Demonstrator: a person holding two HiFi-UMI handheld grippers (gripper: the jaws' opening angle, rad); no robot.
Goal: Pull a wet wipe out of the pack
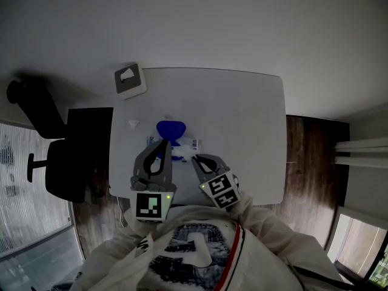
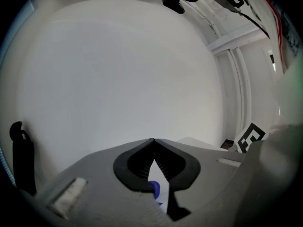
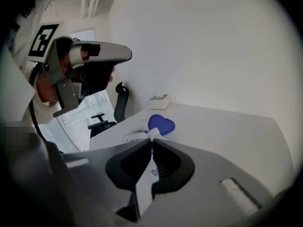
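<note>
- Right gripper (image 3: 152, 141), nearest: jaws together, clamped on a white tuft of wet wipe (image 3: 153, 133) that pokes past the tips.
- Left gripper (image 2: 152, 141): jaws together, and I see nothing pinched between them.
- Pack (image 1: 180, 151): lies on the counter (image 1: 254, 132), lower centre of the head view, just beyond both grippers. Its blue lid (image 1: 171, 129) stands open behind it.
- Small box (image 1: 130, 80): far left corner of the counter.
- Step, as I judge it: drawing the wipe out.
- Next move: I lift the right gripper steadily. The pack may need pinning down.
</note>
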